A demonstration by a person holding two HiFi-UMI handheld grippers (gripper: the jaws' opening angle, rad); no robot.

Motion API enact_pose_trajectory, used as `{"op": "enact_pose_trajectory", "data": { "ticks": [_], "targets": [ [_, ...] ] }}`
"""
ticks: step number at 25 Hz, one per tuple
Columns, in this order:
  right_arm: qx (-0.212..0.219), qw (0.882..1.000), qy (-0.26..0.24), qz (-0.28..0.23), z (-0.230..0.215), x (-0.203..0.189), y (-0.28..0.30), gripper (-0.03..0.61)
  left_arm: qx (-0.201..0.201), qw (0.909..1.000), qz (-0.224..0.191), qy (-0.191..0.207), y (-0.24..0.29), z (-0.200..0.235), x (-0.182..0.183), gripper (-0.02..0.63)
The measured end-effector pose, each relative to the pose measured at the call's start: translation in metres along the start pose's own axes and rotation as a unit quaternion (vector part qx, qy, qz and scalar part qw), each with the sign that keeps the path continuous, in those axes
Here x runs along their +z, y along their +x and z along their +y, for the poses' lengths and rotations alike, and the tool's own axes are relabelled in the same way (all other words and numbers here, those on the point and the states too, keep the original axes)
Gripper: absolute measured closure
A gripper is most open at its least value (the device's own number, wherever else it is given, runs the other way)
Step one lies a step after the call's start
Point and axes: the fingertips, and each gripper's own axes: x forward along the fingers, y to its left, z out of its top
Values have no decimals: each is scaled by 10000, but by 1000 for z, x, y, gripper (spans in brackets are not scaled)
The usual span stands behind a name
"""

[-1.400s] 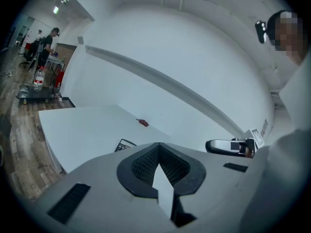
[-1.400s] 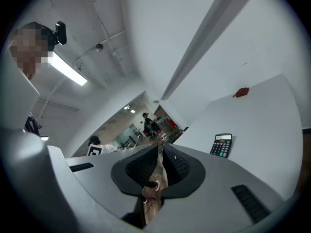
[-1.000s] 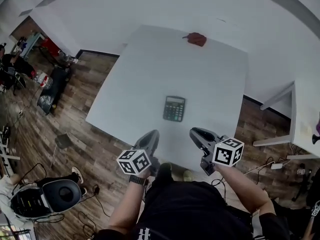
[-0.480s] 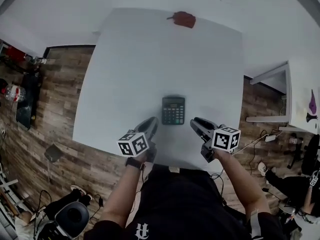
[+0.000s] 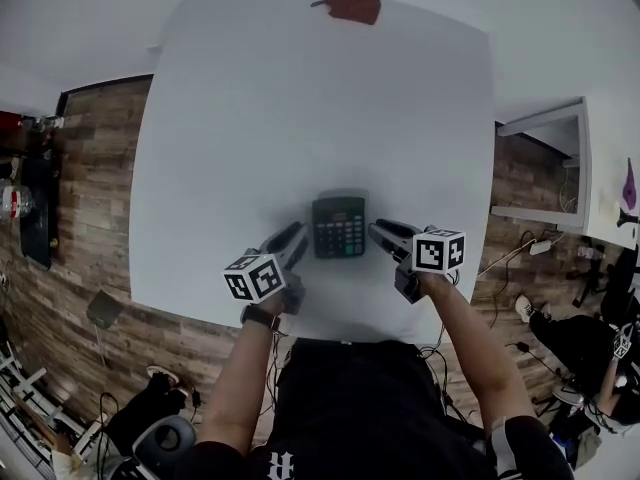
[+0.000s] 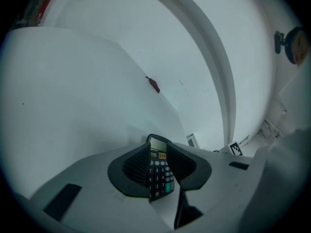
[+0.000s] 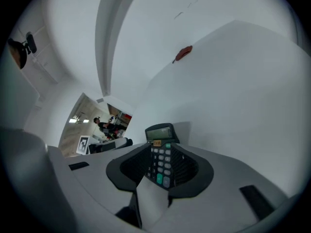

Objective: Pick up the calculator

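You see white table [image 5: 250, 118], red object [image 5: 352, 4] at far edge (kind unclear), wood-plank floor [image 5: 90, 198] around.

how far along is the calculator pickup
Done: left gripper and right gripper flank the dark rectangular calculator on the white table. In hand: nothing; the left jaws have just been opening, with nothing between them, and the right stand apart. Left: grip and lift it.

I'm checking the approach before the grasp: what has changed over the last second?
Both grippers came down and forward from the table's near edge: the left gripper now flanks the calculator's left side, the right gripper its right. The left jaws have just been opening; neither grips anything. The calculator still lies flat on the table, the red object at its far edge.
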Motion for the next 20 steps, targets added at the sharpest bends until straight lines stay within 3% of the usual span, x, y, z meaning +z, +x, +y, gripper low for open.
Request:
{"op": "enact_pose_trajectory", "data": {
  "ticks": [6,20],
  "targets": [
    [69,9995,251,201,-19,-4,16,474,-71,9997,155,-171,13,6,-12,511],
    [369,9965,283,688,-26,-3,38,476,-134,9968,629,-480,37,20,-22,511]
  ]
}}
